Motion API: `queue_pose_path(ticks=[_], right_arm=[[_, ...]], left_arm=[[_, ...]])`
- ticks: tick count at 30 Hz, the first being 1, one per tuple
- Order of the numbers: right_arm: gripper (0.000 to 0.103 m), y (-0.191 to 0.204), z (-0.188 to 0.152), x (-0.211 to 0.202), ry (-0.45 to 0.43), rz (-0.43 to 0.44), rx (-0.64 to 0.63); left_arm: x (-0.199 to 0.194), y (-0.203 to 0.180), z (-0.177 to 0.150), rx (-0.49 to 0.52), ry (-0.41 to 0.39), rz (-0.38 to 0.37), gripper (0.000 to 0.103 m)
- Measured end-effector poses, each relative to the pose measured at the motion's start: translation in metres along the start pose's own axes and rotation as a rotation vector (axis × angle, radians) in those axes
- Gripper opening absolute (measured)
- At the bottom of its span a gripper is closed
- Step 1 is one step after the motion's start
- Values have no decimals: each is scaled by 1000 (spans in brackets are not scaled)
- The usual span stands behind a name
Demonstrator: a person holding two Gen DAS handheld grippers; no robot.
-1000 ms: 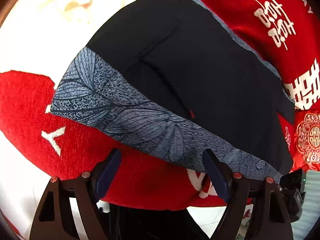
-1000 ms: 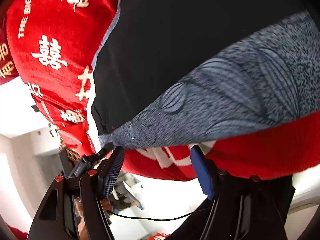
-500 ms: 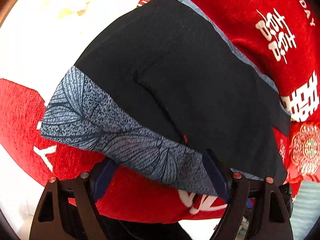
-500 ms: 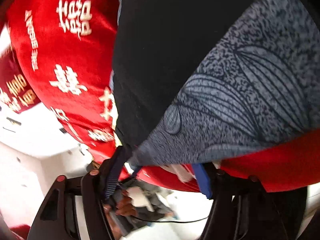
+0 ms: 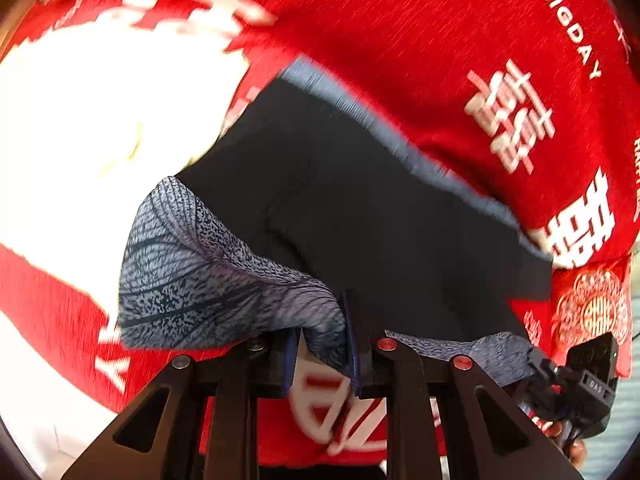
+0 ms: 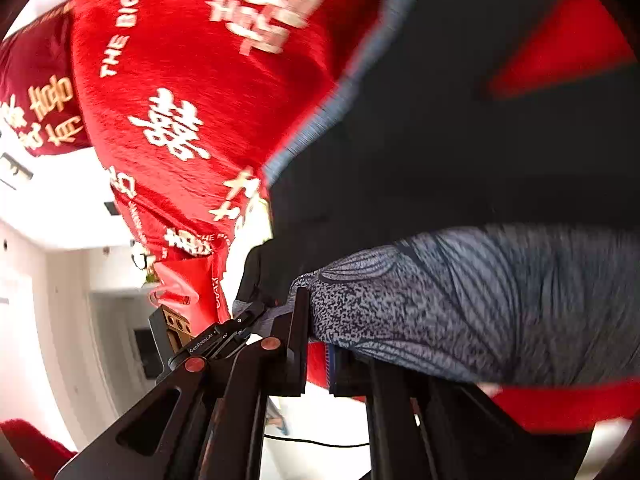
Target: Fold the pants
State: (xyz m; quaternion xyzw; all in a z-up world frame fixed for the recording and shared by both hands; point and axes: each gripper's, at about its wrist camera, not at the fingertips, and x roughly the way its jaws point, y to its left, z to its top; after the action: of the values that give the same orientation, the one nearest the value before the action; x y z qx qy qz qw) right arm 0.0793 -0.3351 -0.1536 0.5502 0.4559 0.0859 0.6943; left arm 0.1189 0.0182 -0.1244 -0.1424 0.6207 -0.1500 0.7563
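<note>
Black pants (image 5: 360,200) with a grey-blue leaf-patterned band (image 5: 192,276) lie on a red cloth. My left gripper (image 5: 320,344) is shut on the patterned band at its near edge and bunches it upward. My right gripper (image 6: 318,340) is shut on the same band (image 6: 460,308) near its other end. The black part of the pants (image 6: 440,152) spreads away beyond it. The right gripper also shows at the lower right of the left wrist view (image 5: 576,384).
The red cloth (image 5: 440,60) with white characters covers the surface under the pants. It also shows in the right wrist view (image 6: 192,80). A bright white patch (image 5: 100,120) lies at the left. A room and floor show below the cloth edge (image 6: 60,300).
Both grippers went from open around the patterned band's edge to shut on it. The band is now bunched and lifted off the red cloth.
</note>
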Motion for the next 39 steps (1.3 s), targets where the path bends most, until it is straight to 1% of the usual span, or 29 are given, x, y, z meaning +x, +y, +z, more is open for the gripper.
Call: queue_pose_path(ticks=[1, 3, 4, 5, 8, 9, 10, 11, 12, 13, 14, 15, 17, 19, 20, 21, 22, 23, 25, 26, 28, 29, 31, 32, 33, 35, 37, 38, 39], right_arm=[[7, 6, 22, 1, 8, 0, -23], [8, 16, 50, 9, 23, -19, -42], [8, 20, 75, 16, 38, -30, -60], [8, 22, 90, 21, 46, -44, -74], [10, 22, 141, 52, 89, -133, -135], [10, 21, 151, 59, 95, -154, -148], [10, 17, 164, 68, 104, -181, -165], [11, 12, 178, 78, 110, -216, -182], [11, 7, 187, 85, 116, -237, -190], [11, 1, 196, 95, 125, -260, -194], [11, -8, 205, 106, 140, -289, -194], [11, -10, 212, 114, 152, -309, -193], [12, -16, 222, 130, 186, -355, -196], [19, -10, 222, 132, 202, -367, -212], [35, -3, 221, 129, 203, -365, -224], [63, 2, 220, 126, 201, -364, -231], [76, 12, 219, 121, 186, -359, -244], [83, 25, 215, 111, 161, -351, -272], [83, 41, 205, 103, 172, -343, -336], [82, 47, 201, 104, 181, -368, -373], [75, 48, 199, 114, 194, -440, -430], [71, 39, 202, 124, 209, -502, -444], [67, 9, 210, 136, 250, -551, -396], [63, -6, 215, 139, 261, -542, -370], [63, -6, 216, 135, 239, -516, -371], [64, 0, 217, 120, 238, -482, -367], [70, 1, 212, 95, 217, -450, -349], [75, 1, 209, 83, 210, -438, -342], [76, 0, 204, 69, 200, -426, -334]], left_arm=[[0, -8, 13, 0, -23, -3, 22], [4, -21, 38, 3, -63, -2, 22], [9, -28, 53, 7, -84, 7, 22], [17, -35, 68, 12, -107, 17, 22], [45, -48, 105, 14, -139, 57, 22], [58, -52, 120, 11, -156, 72, 23], [67, -55, 128, 15, -171, 90, 27], [74, -58, 135, 23, -184, 120, 36], [83, -63, 142, 30, -201, 162, 52], [95, -73, 152, 33, -220, 211, 59], [100, -74, 156, 32, -232, 238, 68], [107, -74, 159, 29, -236, 259, 68], [113, -71, 159, 31, -210, 284, 68], [112, -71, 153, 58, -191, 312, 68], [110, -72, 148, 79, -182, 325, 68], [107, -73, 143, 105, -173, 341, 68], [99, -72, 135, 128, -167, 350, 68], [97, -74, 130, 149, -159, 350, 68], [105, -81, 123, 205, -126, 363, 72], [113, -84, 123, 232, -112, 377, 83], [132, -89, 125, 258, -109, 418, 84], [142, -90, 127, 259, -106, 429, 84], [168, -87, 133, 236, -92, 490, 85], [173, -91, 133, 250, -113, 503, 92], [177, -98, 133, 282, -133, 527, 94], [183, -109, 134, 335, -118, 560, 94], [180, -116, 133, 330, -70, 525, 94], [176, -120, 131, 325, -57, 508, 94], [171, -127, 124, 324, -49, 490, 94]])
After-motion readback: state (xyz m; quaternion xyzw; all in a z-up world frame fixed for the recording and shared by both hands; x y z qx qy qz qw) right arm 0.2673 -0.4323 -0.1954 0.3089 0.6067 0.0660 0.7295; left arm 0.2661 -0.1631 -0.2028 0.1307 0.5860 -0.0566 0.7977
